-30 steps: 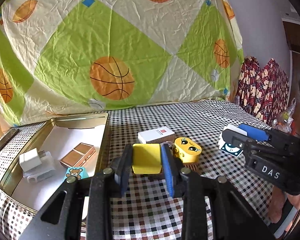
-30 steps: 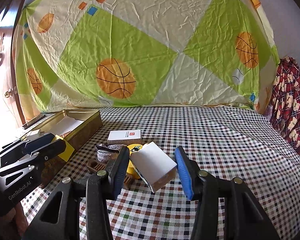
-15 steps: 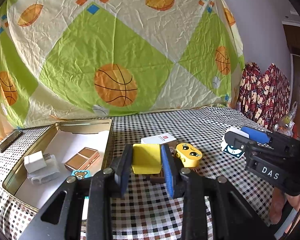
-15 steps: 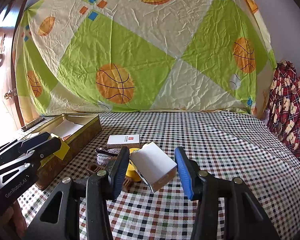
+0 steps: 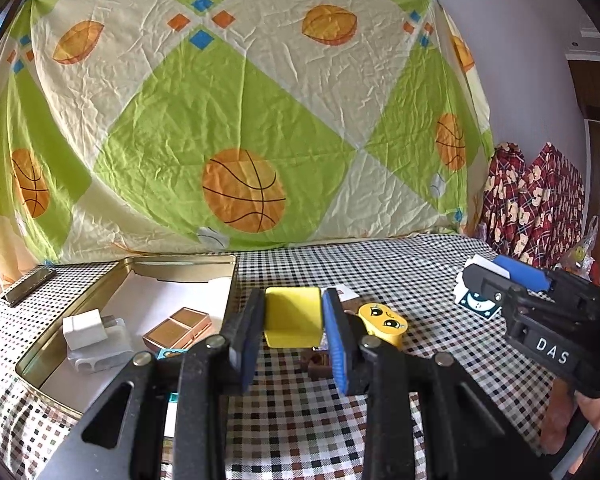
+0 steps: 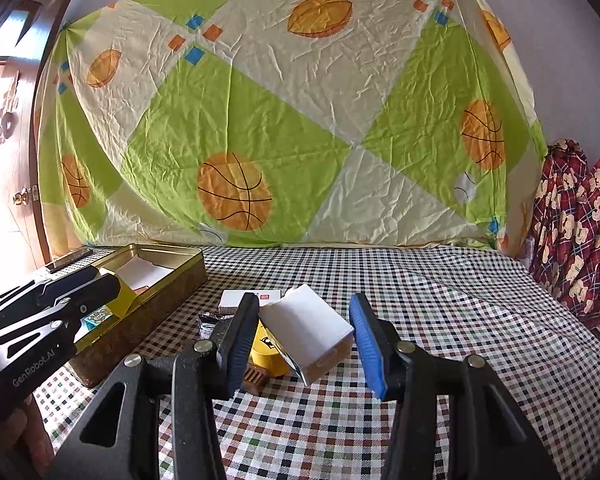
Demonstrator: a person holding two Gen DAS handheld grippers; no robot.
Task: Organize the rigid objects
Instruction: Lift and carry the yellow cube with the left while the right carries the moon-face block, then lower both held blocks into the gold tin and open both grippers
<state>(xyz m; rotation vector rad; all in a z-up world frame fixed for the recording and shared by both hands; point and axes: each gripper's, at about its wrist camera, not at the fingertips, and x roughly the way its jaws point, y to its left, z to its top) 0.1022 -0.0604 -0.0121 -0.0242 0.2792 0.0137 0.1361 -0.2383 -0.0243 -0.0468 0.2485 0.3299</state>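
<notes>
My left gripper (image 5: 293,326) is shut on a yellow box (image 5: 293,316) and holds it above the checkered table, just right of the gold tin (image 5: 232,280). The tin holds a white charger (image 5: 86,326), a white block (image 5: 100,354) and a brown tile (image 5: 178,324). My right gripper (image 6: 305,332) is shut on a white box (image 6: 305,330), tilted, lifted off the table. It shows at the right of the left wrist view (image 5: 496,284). A yellow face toy (image 5: 382,320), a brown piece (image 5: 316,364) and a white-and-red card box (image 6: 250,299) lie on the table.
A dark phone (image 5: 28,286) lies at the table's far left. The basketball-print sheet (image 5: 240,140) hangs behind the table. Red patterned fabric (image 5: 536,200) hangs at the right. A small crumpled wrapper (image 6: 208,322) lies near the card box. The gold tin also shows in the right wrist view (image 6: 140,312).
Both grippers have risen and tilted up with their boxes. The left gripper has shifted a little toward the tin. Both grips are unchanged.
</notes>
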